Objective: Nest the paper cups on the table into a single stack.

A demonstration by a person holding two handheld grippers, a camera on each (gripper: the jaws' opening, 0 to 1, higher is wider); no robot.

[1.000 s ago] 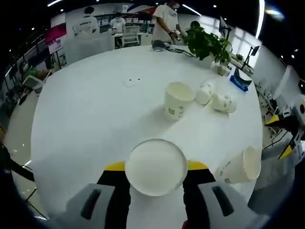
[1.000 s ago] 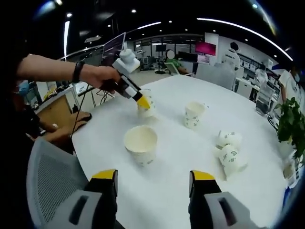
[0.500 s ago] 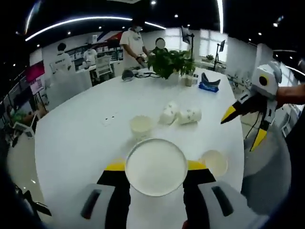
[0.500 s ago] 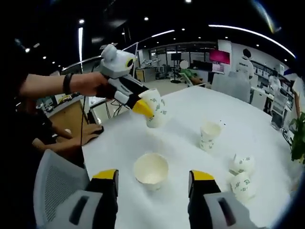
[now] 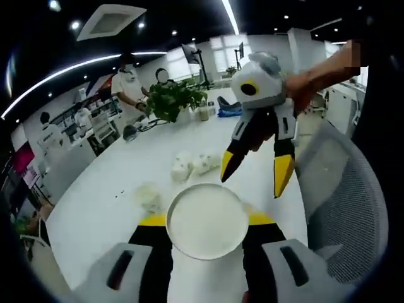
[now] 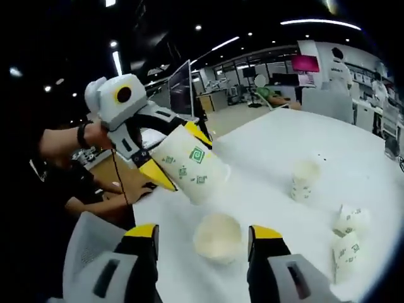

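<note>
Above the white table, held cup clamped sideways in left gripper, ready for nesting into upright cup; right gripper spread wide, empty.

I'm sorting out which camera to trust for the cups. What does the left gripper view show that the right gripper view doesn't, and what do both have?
Left gripper view: the open mouth of the held cup between the left gripper jaws, the right gripper hanging open, a potted plant, and a mesh chair.

Right gripper view: the held cup's printed side and the cup standing near its own jaws.

Both: the white table, an upright cup and two tipped cups farther off.
</note>
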